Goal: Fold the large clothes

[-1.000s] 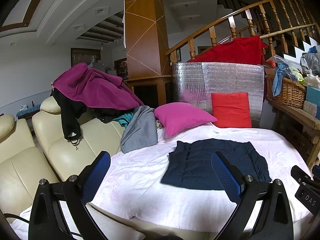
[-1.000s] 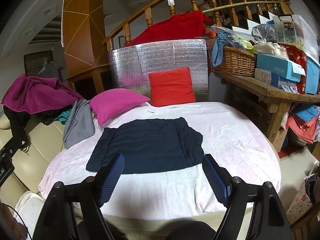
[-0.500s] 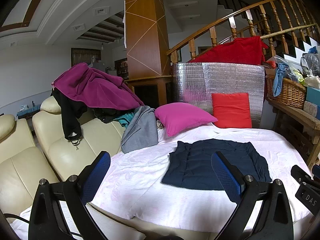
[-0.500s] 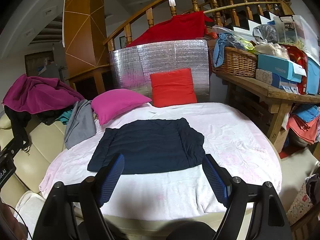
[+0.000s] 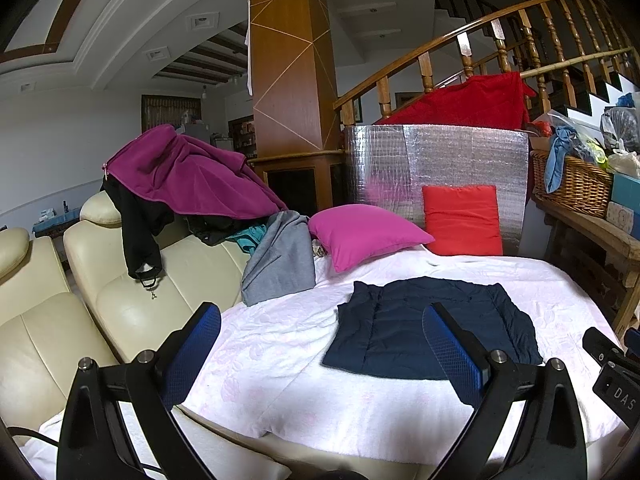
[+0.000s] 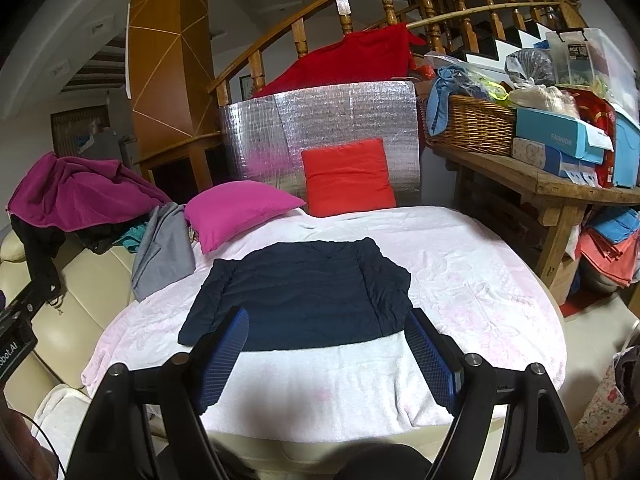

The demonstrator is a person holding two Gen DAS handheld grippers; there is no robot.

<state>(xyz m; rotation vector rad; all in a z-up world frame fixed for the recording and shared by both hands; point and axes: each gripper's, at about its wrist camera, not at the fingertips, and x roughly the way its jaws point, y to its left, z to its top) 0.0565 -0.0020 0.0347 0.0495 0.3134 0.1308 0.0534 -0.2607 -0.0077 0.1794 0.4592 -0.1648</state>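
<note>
A dark navy garment (image 5: 432, 328) (image 6: 304, 292) lies flat in a folded rectangle on the round table under a pale pink cloth (image 5: 288, 360) (image 6: 472, 280). My left gripper (image 5: 320, 344) hangs open at the table's near left edge, well short of the garment, nothing between its blue pads. In the right wrist view my right gripper (image 6: 326, 344) is open too, its fingers spread just before the garment's near hem without touching it. The right gripper's body shows at the left wrist view's right edge.
A cream leather sofa (image 5: 60, 312) at the left carries a magenta jacket (image 5: 188, 172), black clothes and a grey garment (image 5: 280, 260). Pink (image 6: 236, 208) and red (image 6: 346, 176) cushions lean at the table's far side before a silver foil panel. A wooden bench (image 6: 532, 176) with basket and boxes stands right.
</note>
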